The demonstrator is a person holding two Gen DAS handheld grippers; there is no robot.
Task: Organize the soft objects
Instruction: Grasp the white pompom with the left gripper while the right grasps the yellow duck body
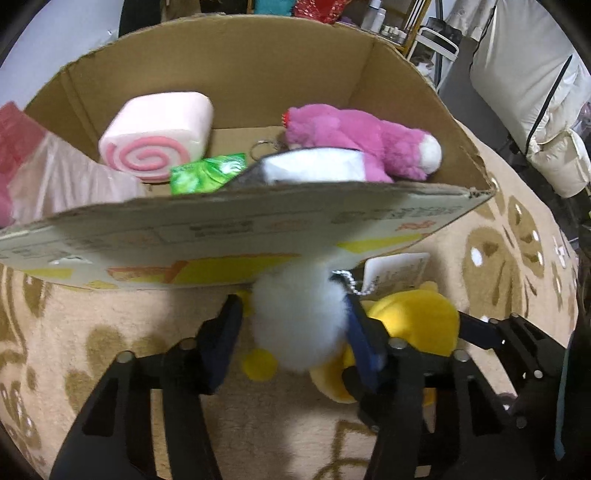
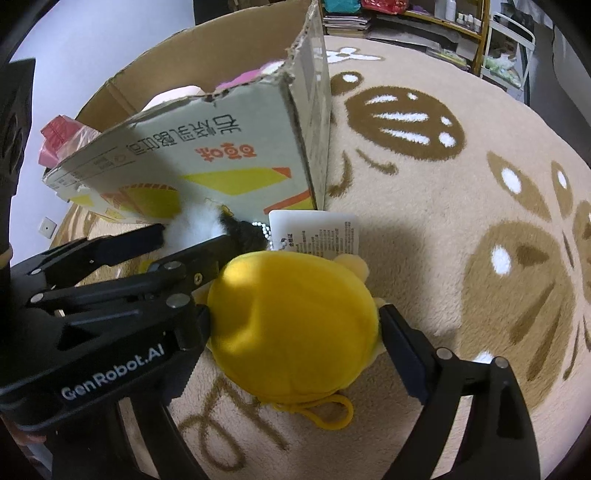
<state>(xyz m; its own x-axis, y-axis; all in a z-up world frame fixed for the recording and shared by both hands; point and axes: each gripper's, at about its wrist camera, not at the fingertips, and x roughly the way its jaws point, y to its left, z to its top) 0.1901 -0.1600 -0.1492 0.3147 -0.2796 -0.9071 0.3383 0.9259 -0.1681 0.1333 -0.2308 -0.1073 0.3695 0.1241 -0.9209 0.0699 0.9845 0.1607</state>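
My left gripper (image 1: 295,325) is shut on a white fluffy plush (image 1: 299,317) just in front of the cardboard box (image 1: 236,236); it also shows in the right wrist view (image 2: 195,221). My right gripper (image 2: 295,321) is closed around a yellow plush (image 2: 291,321) lying on the rug, with a white tag (image 2: 317,232) and bead chain. The yellow plush also shows in the left wrist view (image 1: 417,321). Inside the box lie a pink swirl roll cushion (image 1: 155,136), a green packet (image 1: 207,173) and a magenta plush (image 1: 362,144).
A beige rug with brown patterns (image 2: 461,221) covers the floor. A pink plastic bag (image 1: 55,173) hangs over the box's left side. Shelves with bottles and books (image 2: 424,22) stand at the back. White bedding (image 1: 535,92) is at the right.
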